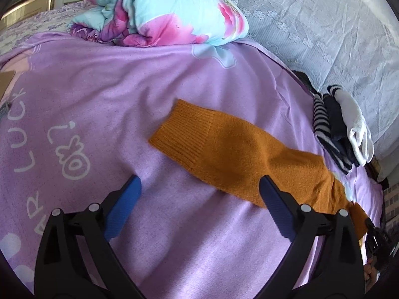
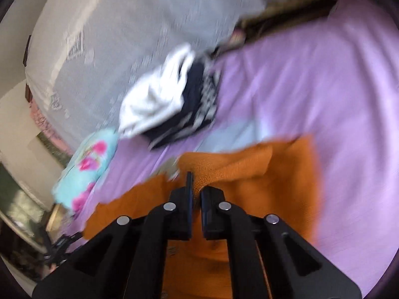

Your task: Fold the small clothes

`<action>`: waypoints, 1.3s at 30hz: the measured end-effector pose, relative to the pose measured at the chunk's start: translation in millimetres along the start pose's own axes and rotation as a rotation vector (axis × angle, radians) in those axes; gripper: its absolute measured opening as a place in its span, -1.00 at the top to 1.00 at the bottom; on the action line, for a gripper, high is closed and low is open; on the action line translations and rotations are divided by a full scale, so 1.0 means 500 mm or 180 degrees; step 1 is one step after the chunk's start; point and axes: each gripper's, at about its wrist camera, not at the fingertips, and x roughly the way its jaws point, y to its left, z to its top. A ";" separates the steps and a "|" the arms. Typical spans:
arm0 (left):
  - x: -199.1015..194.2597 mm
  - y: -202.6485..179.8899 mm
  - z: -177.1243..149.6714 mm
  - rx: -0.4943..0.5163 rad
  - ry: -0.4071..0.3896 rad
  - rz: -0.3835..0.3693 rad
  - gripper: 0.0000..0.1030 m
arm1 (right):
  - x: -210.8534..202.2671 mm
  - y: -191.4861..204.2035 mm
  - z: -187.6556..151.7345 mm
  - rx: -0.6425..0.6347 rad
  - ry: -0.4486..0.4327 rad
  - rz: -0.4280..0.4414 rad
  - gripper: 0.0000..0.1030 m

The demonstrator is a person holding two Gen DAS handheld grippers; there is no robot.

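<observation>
Our left gripper [image 1: 199, 184] has black angular arms, silver round screws and blue ribbed pads [image 1: 123, 206]; our right gripper [image 2: 196, 186] shows the same black arms and screws.

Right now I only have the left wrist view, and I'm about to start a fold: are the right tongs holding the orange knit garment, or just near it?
Observer: The right tongs are shut on a raised fold of the orange knit garment.
Operator: Are the left tongs clear of the fabric?
Observer: The left tongs stand open above the purple printed bedsheet; one finger overlaps the garment's edge in the picture, and I cannot tell if it touches.
Operator: Is the right view sharp enough to judge the grip?
Observer: No, it is motion-blurred; only the shut tips and the bunched orange knit are plain.
</observation>
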 end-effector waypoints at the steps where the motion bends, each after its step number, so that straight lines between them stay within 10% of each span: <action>1: -0.001 0.005 0.001 -0.0036 -0.0009 0.0006 -0.88 | -0.039 -0.019 0.017 -0.0165 -0.0214 -0.0320 0.91; 6: -0.001 0.025 0.009 -0.0191 -0.0021 0.0001 -0.88 | -0.162 -0.162 0.045 -0.0625 -0.0479 -0.1957 0.77; 10: 0.010 0.013 0.012 -0.0148 -0.0030 0.0076 -0.90 | -0.246 -0.271 0.023 0.0143 -0.0477 -0.1479 0.68; 14: 0.027 -0.001 0.022 -0.0110 -0.0042 0.0124 -0.91 | -0.254 -0.207 0.020 -0.0132 -0.0685 -0.1344 0.64; 16: 0.033 -0.005 0.027 -0.0084 -0.0066 0.0108 -0.84 | -0.221 -0.143 0.015 -0.0381 -0.0586 -0.1196 0.16; 18: 0.032 -0.005 0.028 -0.0036 -0.0128 0.0104 -0.06 | -0.172 -0.098 0.013 -0.0514 -0.0462 -0.0994 -0.16; 19: 0.036 -0.001 0.030 -0.0013 -0.0107 0.0070 0.68 | -0.151 -0.075 0.006 -0.0625 -0.0395 -0.0955 -0.16; 20: 0.034 0.005 0.030 -0.0054 -0.0109 0.0036 0.83 | -0.136 -0.052 0.002 -0.0761 -0.0365 -0.0980 -0.16; 26: -0.043 0.052 0.031 -0.0308 -0.0470 0.0061 0.85 | -0.173 -0.131 0.023 -0.0574 -0.0797 -0.2016 -0.16; 30: -0.058 0.106 0.039 -0.0627 -0.0522 0.0449 0.74 | -0.226 -0.196 0.006 -0.0070 -0.0792 -0.1474 -0.16; 33: -0.086 0.111 0.042 -0.0715 -0.0629 0.0254 0.73 | -0.168 -0.124 -0.013 -0.0584 -0.0519 -0.1298 -0.18; 39: -0.099 -0.103 0.007 0.0375 -0.0614 0.0130 -0.45 | 0.031 -0.010 -0.054 -0.1704 0.0241 -0.1598 -0.33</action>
